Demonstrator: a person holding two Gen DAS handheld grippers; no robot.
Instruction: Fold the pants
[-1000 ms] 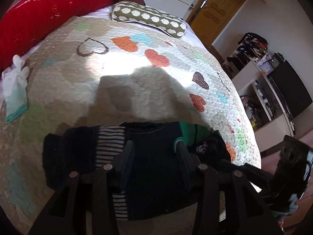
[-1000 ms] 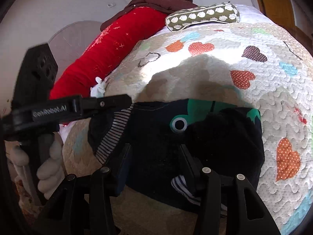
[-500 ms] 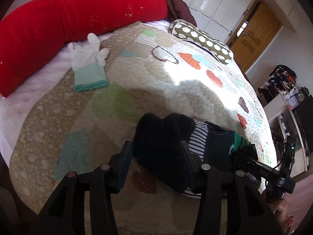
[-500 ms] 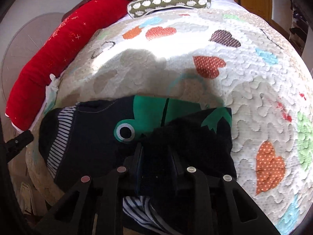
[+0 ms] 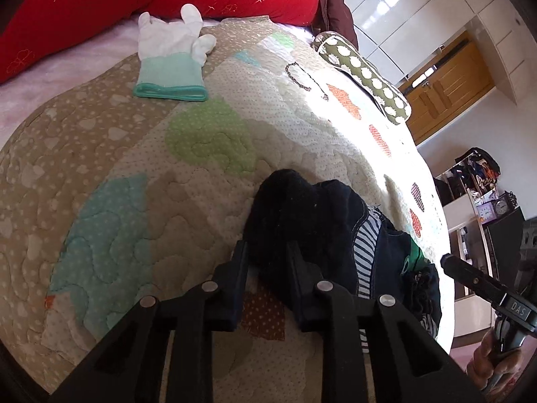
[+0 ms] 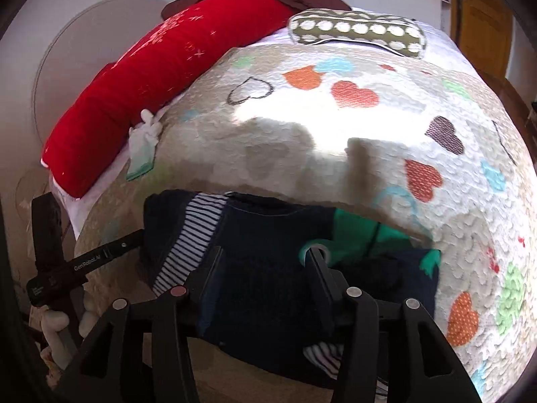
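Bed (image 6: 386, 141): covered by a quilted spread printed with hearts; taken here as the landmark for all places.
Red bolster (image 6: 161, 77): laid along the bed's far left edge, with a dark maroon cloth bunched at its far end.
Pants (image 6: 268, 268): dark navy with striped panels and a green patch (a white eye is printed on it), lying folded in a heap at the bed's near edge.
Spotted cushion (image 6: 355, 32): set across the head of the bed, beside the bolster's far end.
White glove (image 5: 171, 57): laid flat on the bed just beside the bolster, teal cuff toward the pants.
Left gripper (image 5: 268, 268): its fingers are closing, with a dark bunched end of the pants seen between them, at the heap's left end.
Right gripper (image 6: 265, 275): its fingers are opening, set apart over the middle of the pants, no cloth pinched.
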